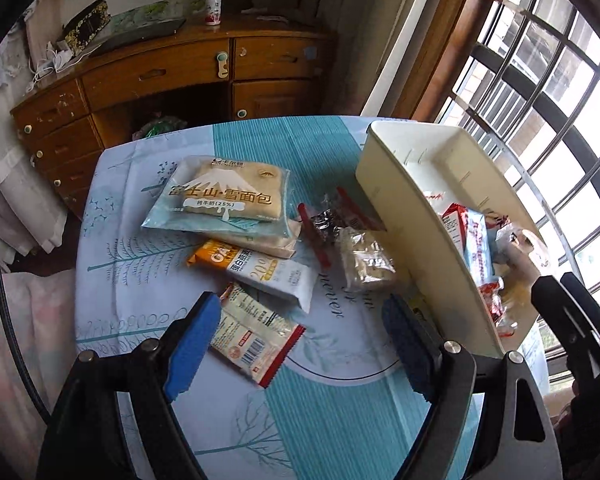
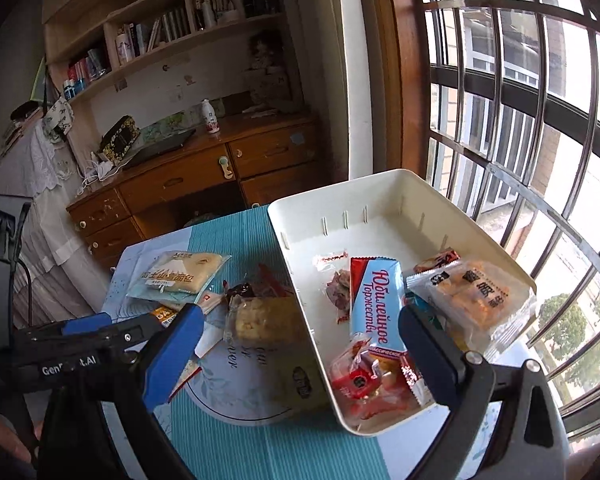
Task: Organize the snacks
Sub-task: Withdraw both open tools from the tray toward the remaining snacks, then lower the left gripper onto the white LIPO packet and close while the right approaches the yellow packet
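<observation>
**Snacks half sorted: loose packs left of the bin, both claws spread wide**

Bin [image 1: 400, 216] is the landmark: a cream plastic tray on the patterned table [image 1: 300, 420], toward the window side.

Farthest left of the bin lies the bread bag [image 1: 220, 200], flat, resting on another pale pack. Nearer the camera, still left of the bin, sits the oat bar [image 1: 260, 272], its long axis running slantwise toward the bin. Closest to the left claw [image 1: 300, 344] is the red-edged pack [image 1: 256, 332]; its far end lies just beside the left blue pad, its long axis slanting down and away from the bin. Both pads stand well apart and hold nothing. This pack looks like the easiest next pick, and the left claw is plainly nearer to it; the pads would probably need to turn to close across the narrow width.

Just beside the bin's left wall lie a clear-wrapped cake [image 1: 366, 260] and some red-wrapped sweets [image 1: 328, 220], the cake touching or nearly touching the wall.

Inside the bin: a blue biscuit pack [image 2: 374, 312] lying lengthwise, small red-wrapped items [image 2: 360, 384] at the near end, a cracker pack [image 2: 472, 300] against the window-side wall, and small sweets beyond. The far half is bare.

The right claw [image 2: 300, 352] hovers over the bin's near left wall, fingers spread, empty.
</observation>
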Demonstrator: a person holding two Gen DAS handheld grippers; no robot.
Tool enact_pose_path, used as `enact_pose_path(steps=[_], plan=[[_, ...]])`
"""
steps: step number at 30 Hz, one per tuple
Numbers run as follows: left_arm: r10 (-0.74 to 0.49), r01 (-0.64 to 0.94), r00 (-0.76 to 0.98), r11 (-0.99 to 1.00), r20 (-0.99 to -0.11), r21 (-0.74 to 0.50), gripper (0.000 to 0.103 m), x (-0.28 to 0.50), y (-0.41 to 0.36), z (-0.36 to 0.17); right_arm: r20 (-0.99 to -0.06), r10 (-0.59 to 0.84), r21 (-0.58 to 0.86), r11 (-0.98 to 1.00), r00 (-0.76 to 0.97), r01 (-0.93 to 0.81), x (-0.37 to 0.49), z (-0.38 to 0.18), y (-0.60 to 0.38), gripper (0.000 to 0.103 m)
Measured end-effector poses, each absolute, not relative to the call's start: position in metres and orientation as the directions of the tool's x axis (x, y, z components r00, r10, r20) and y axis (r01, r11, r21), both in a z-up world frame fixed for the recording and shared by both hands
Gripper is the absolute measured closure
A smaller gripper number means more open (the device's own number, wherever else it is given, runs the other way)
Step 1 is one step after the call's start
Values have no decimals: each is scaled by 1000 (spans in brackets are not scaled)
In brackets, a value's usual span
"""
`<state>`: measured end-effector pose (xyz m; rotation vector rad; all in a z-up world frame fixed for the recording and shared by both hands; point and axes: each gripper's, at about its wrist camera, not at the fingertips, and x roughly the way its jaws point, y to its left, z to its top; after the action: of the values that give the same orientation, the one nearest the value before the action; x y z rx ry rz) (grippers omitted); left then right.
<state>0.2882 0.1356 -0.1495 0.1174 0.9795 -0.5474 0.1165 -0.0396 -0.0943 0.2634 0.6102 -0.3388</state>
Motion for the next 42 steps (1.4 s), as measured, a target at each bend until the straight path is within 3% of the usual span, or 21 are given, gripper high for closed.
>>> enact_pose_path(steps=[10, 22, 32, 42], plan=[[-328, 600, 383, 799, -863, -38, 21, 303, 147, -185, -658, -304, 225, 794, 689, 565, 118, -115, -14, 4], [-308, 644, 379, 765, -873, 9, 21, 306, 160, -226, -776, -351, 334, 476, 524, 813, 109, -156, -14, 4], [-274, 633, 366, 774, -889, 22, 21, 308, 155, -254, -879, -321, 260, 294, 351, 920, 124, -195, -19, 4], [-254, 612, 394, 790, -883, 45, 21, 313, 148, -264, -905, -286, 234, 281, 314, 931, 146, -219, -15, 4]])
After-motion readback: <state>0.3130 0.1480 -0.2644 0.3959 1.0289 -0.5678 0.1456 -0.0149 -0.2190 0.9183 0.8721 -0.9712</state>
